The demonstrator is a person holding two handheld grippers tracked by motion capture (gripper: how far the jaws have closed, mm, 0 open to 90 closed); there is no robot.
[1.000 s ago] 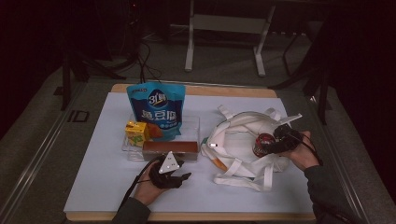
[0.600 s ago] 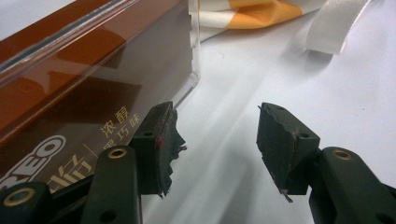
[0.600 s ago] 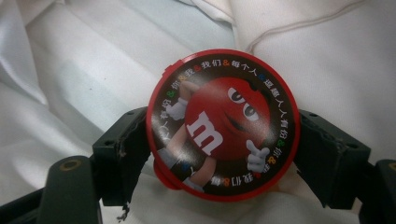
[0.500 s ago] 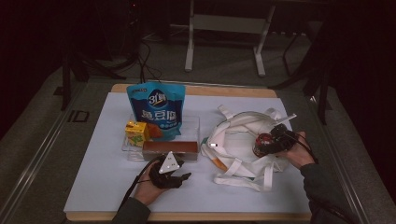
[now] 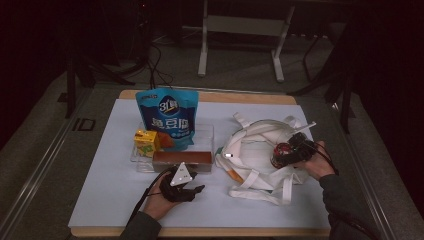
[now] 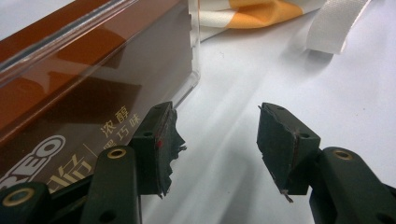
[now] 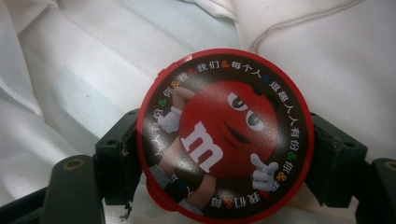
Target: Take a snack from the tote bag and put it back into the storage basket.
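A: Round red candy tub [image 7: 223,133], lid facing us, clamped between the right gripper [image 7: 224,154] pads and sitting over the open white tote bag [image 5: 260,137].

B: Firm squeeze on both sides of that tub, tote cloth all around it.

A: Left gripper [image 6: 217,140] rests low on the table [image 5: 100,200], jaws apart, nothing between them.

B: Its left pad is just beside the brown box [image 6: 93,79] in the clear tray [image 5: 210,132]. Blue pouch [image 5: 169,117] stands behind, yellow carton [image 5: 146,141] alongside.
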